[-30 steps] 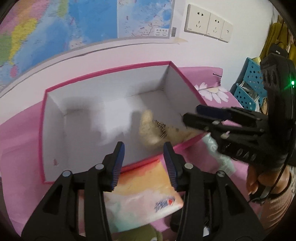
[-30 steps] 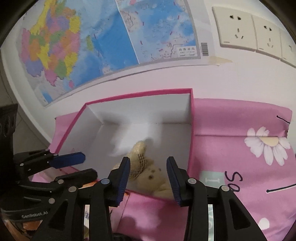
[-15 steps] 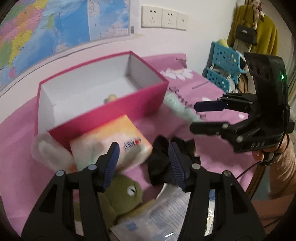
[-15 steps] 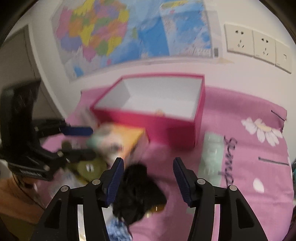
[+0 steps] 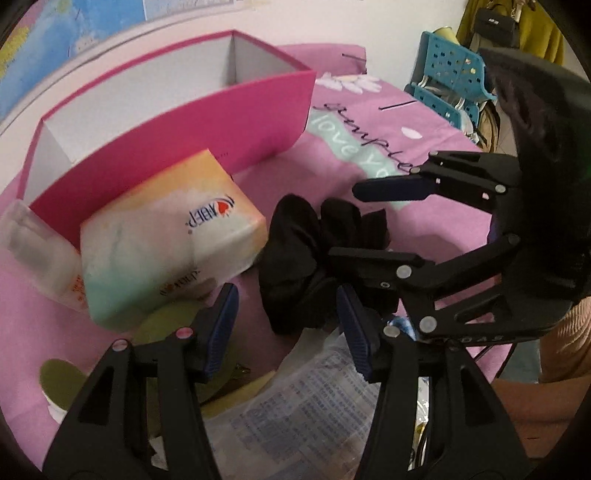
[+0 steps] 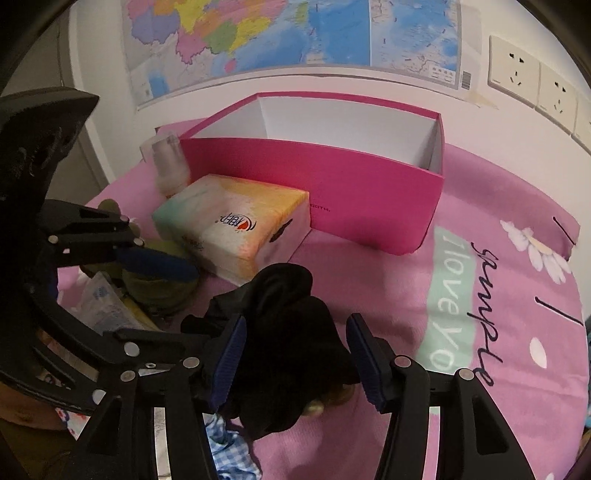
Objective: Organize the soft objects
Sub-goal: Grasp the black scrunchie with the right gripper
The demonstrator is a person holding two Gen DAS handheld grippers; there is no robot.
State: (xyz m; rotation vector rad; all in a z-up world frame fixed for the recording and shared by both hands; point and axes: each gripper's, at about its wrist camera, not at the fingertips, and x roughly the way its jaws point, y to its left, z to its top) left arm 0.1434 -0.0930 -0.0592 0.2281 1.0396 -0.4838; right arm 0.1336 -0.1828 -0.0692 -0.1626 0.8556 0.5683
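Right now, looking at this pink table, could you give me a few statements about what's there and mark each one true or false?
1. The tissue pack lies outside the pink box, against its front wall. True.
2. The black cloth is inside the pink box. False: it lies on the pink tablecloth, in front of the box.
3. The right hand-held gripper is open, with the black cloth between its fingers. True.
4. The left hand-held gripper grips the tissue pack. False: its fingers are open and hold nothing.
5. The map lies flat on the table. False: it hangs on the wall.
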